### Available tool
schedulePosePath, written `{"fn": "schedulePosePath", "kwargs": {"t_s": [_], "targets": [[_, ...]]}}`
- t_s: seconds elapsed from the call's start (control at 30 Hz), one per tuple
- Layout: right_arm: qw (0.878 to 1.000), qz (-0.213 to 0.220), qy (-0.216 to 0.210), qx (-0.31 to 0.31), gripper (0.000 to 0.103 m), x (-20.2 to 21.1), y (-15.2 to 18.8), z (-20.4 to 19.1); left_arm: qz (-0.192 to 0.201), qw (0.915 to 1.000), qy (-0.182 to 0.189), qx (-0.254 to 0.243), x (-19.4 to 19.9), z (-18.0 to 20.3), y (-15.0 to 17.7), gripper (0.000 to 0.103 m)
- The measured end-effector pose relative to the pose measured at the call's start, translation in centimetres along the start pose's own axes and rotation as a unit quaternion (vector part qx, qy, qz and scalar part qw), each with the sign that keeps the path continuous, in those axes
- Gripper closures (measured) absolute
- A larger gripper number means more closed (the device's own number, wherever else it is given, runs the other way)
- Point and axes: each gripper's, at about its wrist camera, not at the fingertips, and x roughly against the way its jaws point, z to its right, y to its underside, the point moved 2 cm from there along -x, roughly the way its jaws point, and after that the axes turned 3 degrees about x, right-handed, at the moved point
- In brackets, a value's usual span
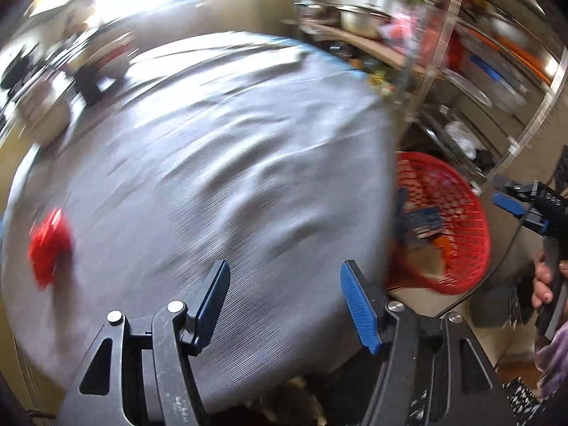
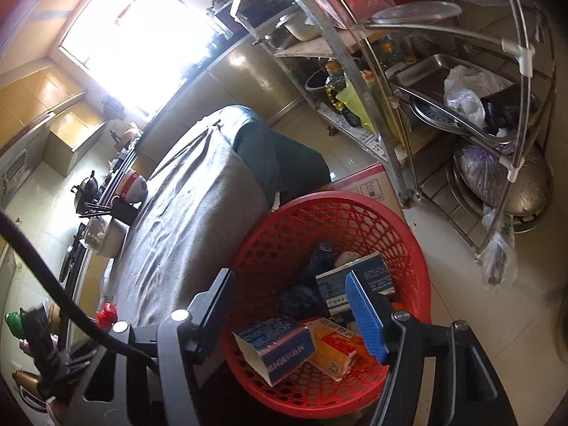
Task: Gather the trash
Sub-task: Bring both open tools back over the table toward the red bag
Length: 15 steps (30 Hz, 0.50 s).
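A red mesh basket (image 2: 284,220) stands on the floor beside the grey-clothed table (image 2: 184,220); it also shows in the left wrist view (image 1: 458,195). It holds blue cartons (image 2: 277,351), an orange carton (image 2: 333,351) and dark wrappers. My right gripper (image 2: 289,296) is open and empty, right above the basket; it shows at the right edge of the left wrist view (image 1: 504,195). My left gripper (image 1: 284,291) is open and empty over the table's near edge. A red crumpled piece (image 1: 49,245) lies on the cloth at the far left, blurred; it also shows in the right wrist view (image 2: 106,314).
A metal rack (image 2: 461,99) with pans, oil bottles and plastic bags stands right of the basket. A cardboard box (image 2: 369,181) sits behind the basket. Bowls, a pot and a chopstick holder (image 2: 120,209) crowd the table's far left side. The left wrist view is motion-blurred.
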Motion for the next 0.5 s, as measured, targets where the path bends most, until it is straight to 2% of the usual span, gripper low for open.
{"fn": "schedulePosePath", "kwargs": {"t_s": [0.17, 0.27, 0.5], "targets": [[1.0, -0.004, -0.01, 0.015, 0.034, -0.5, -0.3, -2.3, 0.01, 0.9956, -0.036, 0.086, 1.9, -6.8, 2.4, 0.038], [0.999, -0.01, -0.026, 0.029, 0.034, -1.2, -0.5, -4.4, 0.024, 0.9915, -0.056, 0.115, 3.0, -9.6, 3.0, 0.038], [0.991, -0.045, -0.074, 0.1, 0.034, -4.5, 0.2, -12.5, 0.057, 0.9777, -0.101, 0.175, 5.9, -16.0, 4.5, 0.037]]}}
